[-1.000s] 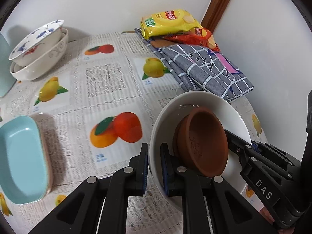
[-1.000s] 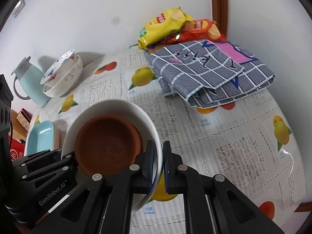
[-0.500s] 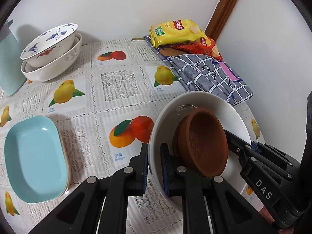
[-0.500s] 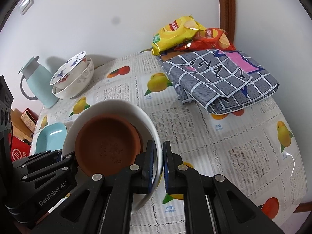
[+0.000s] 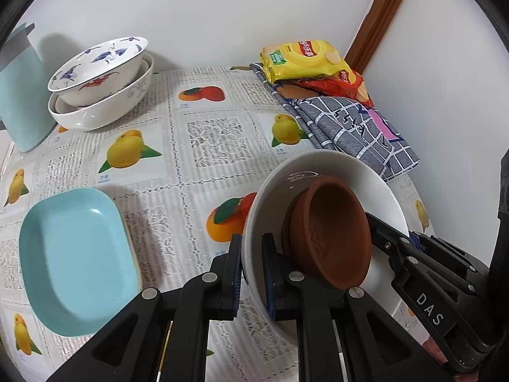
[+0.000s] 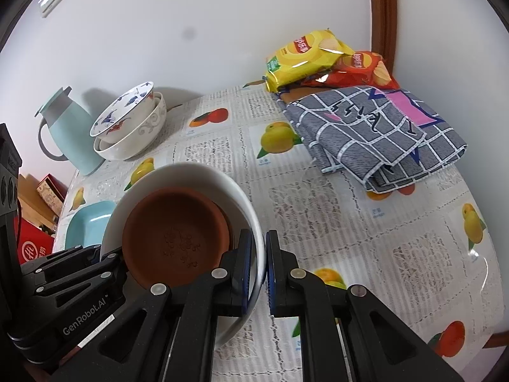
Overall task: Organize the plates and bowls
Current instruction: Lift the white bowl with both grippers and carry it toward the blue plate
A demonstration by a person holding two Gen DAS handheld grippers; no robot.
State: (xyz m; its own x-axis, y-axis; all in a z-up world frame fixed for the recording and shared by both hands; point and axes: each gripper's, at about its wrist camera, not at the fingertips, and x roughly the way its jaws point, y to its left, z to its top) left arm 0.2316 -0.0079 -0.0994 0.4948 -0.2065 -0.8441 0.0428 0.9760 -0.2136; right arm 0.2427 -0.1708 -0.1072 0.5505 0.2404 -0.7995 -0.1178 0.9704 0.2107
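Filling most of both views, the bench point(image 5: 203, 146) wears a white lace-pattern cover printed with fruit squares and sits in a corner of plain white walls, with a brown wooden door frame point(image 6: 383, 16) at the far right. Its right edge curves off beside the folded grey checked cloth point(image 6: 375, 137); bare cover lies open in the middle, between the cloth and the dishes on the left.

A pale blue jug point(image 6: 68, 133) stands at the far left by the wall, touching distance from two nested white bowls point(image 5: 101, 86), the upper one painted blue and red and tilted. Nearer, a light blue rectangular dish point(image 5: 76, 261) lies flat, its long axis running toward the camera.

A large white round bowl point(image 5: 321, 172) is held above the bench, tilted on edge, with a small terracotta saucer point(image 6: 175, 232) resting inside. The left claw point(image 5: 253, 270) is closed on its left rim; the right claw point(image 6: 258, 267) is clamped on the opposite rim.

Yellow and red crisp packets point(image 6: 318, 54) lie at the far corner.
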